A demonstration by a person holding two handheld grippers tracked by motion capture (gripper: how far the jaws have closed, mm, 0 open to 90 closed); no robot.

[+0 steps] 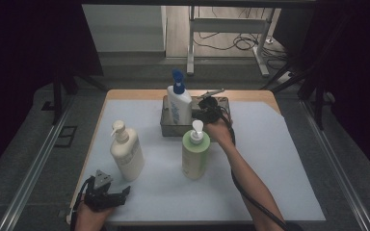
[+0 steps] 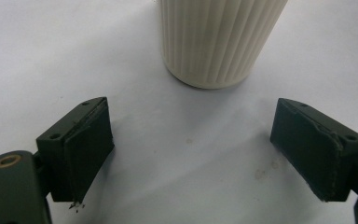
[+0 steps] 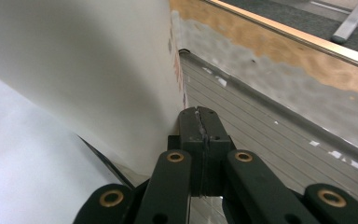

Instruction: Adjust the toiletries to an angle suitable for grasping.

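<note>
Stood upright in the tray (image 1: 221, 102): white bottle (image 1: 178, 107), touching right gripper (image 3: 199, 122), jaws shut, empty. Left gripper (image 2: 193, 154) wide open, cream bottle (image 2: 216, 39) just ahead.

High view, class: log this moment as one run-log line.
left gripper open, before cream bottle | right gripper shut, beside white bottle in tray

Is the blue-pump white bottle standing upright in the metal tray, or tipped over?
Upright. The white bottle stands in the metal tray with its blue pump pointing up; the right tool sits shut beside it.
</note>
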